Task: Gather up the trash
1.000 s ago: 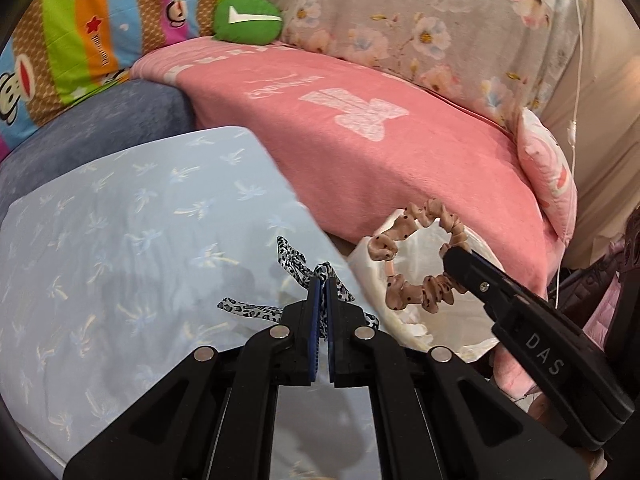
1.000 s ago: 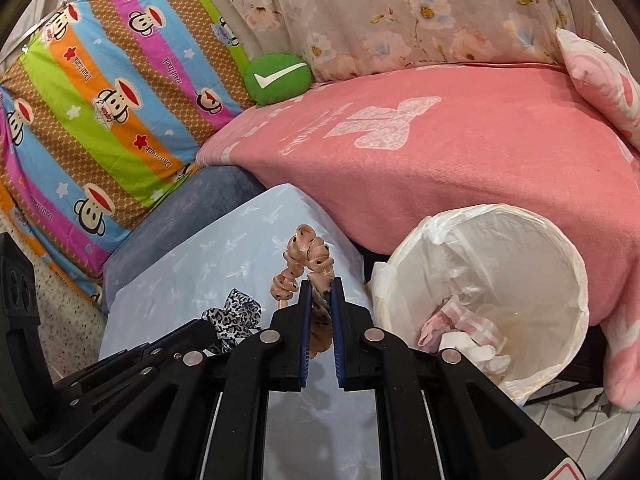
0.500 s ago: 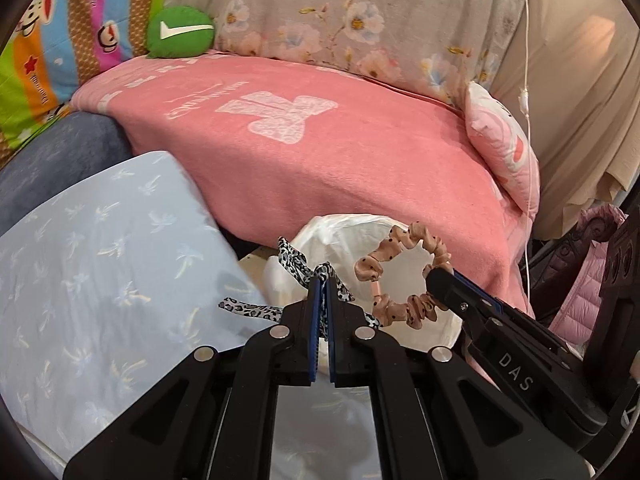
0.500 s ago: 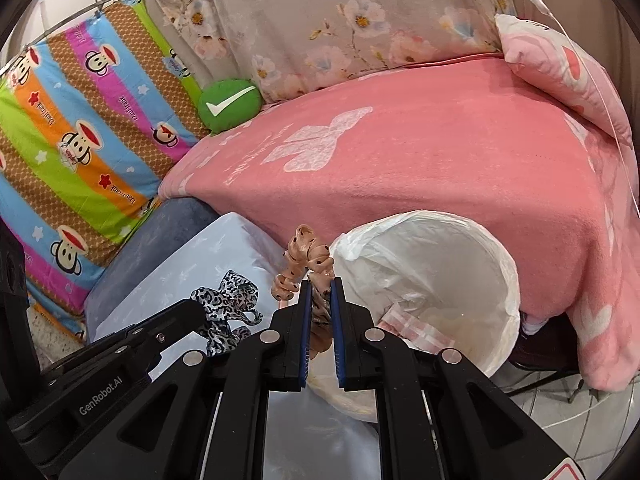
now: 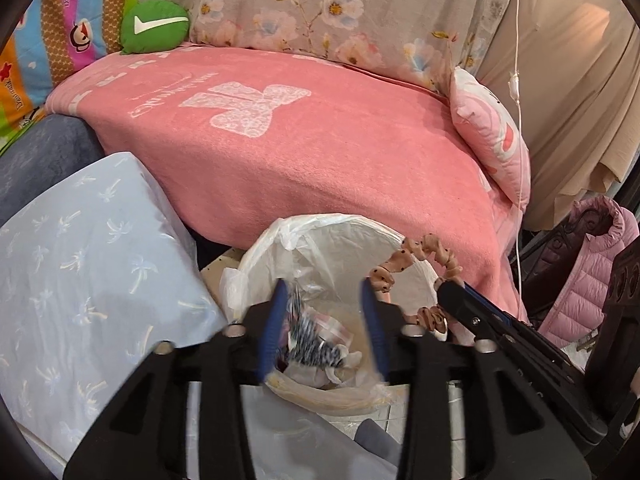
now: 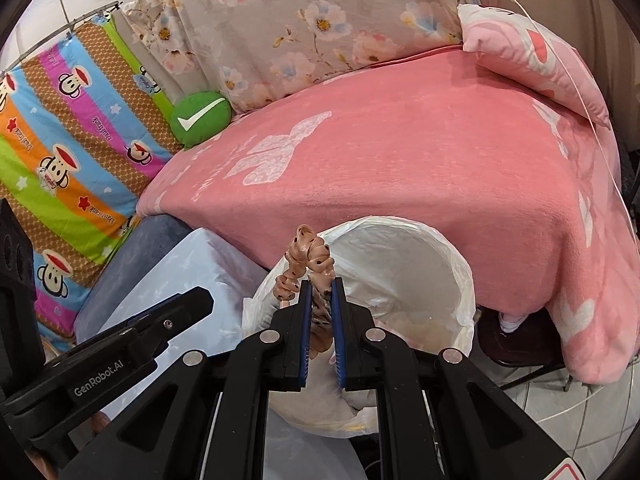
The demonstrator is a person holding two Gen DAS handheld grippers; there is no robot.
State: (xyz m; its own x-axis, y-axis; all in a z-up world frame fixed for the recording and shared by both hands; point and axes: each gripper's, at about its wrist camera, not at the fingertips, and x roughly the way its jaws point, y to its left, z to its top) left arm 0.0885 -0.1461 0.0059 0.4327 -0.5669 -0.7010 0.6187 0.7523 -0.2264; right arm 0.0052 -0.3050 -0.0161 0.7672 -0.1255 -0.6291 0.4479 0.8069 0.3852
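Both grippers are hovering right over the trash bin (image 5: 340, 240), a round one lined with a white plastic bag, tucked against the edge of the bed with the pink blanket (image 5: 320, 140).

Left gripper (image 5: 324, 324) has its 2 blue-padded fingers spread wide apart, nothing between them. Looking down through that gap, the leopard-print scrunchie (image 5: 316, 344) is a motion-blurred black-and-white smear inside the bin, on or just above some crumpled white and pink wrappers. Can't tell whether it is touching them or in mid-air.

Right gripper (image 6: 320, 320) is a different story: its jaws stand narrow, clamped on the peach scrunchie (image 6: 306, 256), the one with little dark dots. Most of the loop sticks up past the fingertips, above the near-left rim of the bin. In the left wrist view the same peach scrunchie (image 5: 420, 256) shows as a ruffled ring pinched at the tip of the right gripper, over the right side of the bin's opening.

Other stuff around: a light blue cushion (image 5: 80, 280) with a palm-tree print just left of the bin, a green round pillow (image 5: 154, 26) with a white check mark at the back of the bed, a pink pillow (image 5: 492, 132) on the far right corner, and a pink puffer jacket (image 5: 592, 264) off to the right.
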